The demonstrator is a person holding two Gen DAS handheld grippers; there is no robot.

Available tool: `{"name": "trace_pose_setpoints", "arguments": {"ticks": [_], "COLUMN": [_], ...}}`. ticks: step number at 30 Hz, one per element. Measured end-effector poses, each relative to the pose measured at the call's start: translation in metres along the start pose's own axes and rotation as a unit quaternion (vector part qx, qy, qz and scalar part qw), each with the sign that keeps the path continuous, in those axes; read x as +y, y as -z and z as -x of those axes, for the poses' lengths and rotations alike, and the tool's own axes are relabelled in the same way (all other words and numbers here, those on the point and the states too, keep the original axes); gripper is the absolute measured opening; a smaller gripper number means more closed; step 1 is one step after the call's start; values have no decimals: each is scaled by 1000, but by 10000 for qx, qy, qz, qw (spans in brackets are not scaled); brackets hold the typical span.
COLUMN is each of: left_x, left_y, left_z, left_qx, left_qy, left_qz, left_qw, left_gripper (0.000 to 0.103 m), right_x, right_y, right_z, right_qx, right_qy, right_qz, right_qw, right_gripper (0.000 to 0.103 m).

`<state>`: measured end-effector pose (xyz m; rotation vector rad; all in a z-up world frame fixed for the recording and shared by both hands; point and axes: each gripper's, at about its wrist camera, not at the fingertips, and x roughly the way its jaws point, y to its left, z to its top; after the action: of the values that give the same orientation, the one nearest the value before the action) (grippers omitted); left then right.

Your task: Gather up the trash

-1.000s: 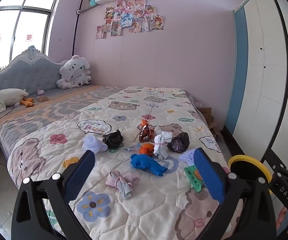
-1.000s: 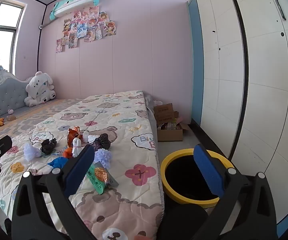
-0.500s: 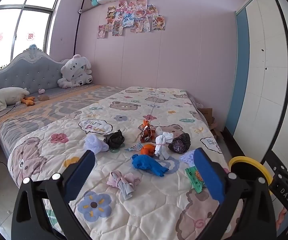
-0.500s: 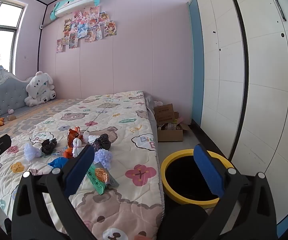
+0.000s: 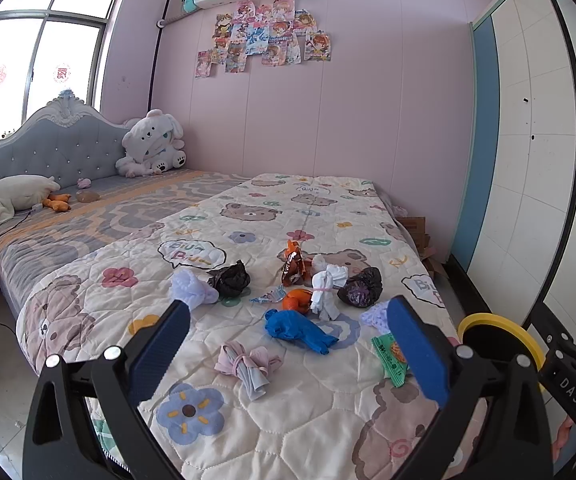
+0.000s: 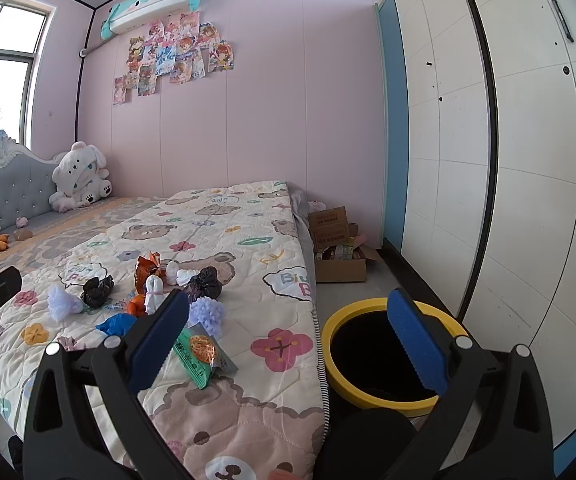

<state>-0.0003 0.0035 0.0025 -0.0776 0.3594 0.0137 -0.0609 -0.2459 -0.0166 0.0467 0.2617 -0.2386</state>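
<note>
Both grippers hang spread and empty above the near end of the bed (image 5: pixel 88 248): the left gripper (image 5: pixel 288 352) faces the quilt's middle, the right gripper (image 6: pixel 288 344) its right edge. Trash lies clustered on the quilt's near half: a blue bag (image 5: pixel 295 330), a grey-pink bundle (image 5: pixel 246 364), a black bag (image 5: pixel 230 278), a white tied bundle (image 5: pixel 325 284), an orange snack wrapper (image 5: pixel 293 266), what seems a crumpled dark foil bag (image 5: pixel 359 288), and a green packet (image 6: pixel 200 356) close to the right edge. On the floor just beside that edge stands the yellow-rimmed bin (image 6: pixel 383 350), open-topped and dark inside.
</note>
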Motion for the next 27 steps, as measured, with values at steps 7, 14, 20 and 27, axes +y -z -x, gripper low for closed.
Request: {"name": "trace_pose_setpoints", "arguments": {"ticks": [7,14,20,27], "left_x": [0,0,3,3], "left_y": [0,-1,2,2], "left_z": [0,0,-1,-2], "left_qx": [-1,17,29,49], "left_qy": [4,1,-1,5], "left_qz": [-6,9,28,34], "left_qw": [10000,10000,10000,10000], "left_gripper": [95,95,95,95], "right_x": [0,0,0,0], "right_y": [-1,-1,-1,-1], "right_z": [1,1,0,0], "right_qx": [1,1,11,4], "right_qy": [2,10,0,9], "right_qz": [1,2,4,12], "right_qw": [10000,10000,10000,10000], "right_gripper": [95,95,95,95]}}
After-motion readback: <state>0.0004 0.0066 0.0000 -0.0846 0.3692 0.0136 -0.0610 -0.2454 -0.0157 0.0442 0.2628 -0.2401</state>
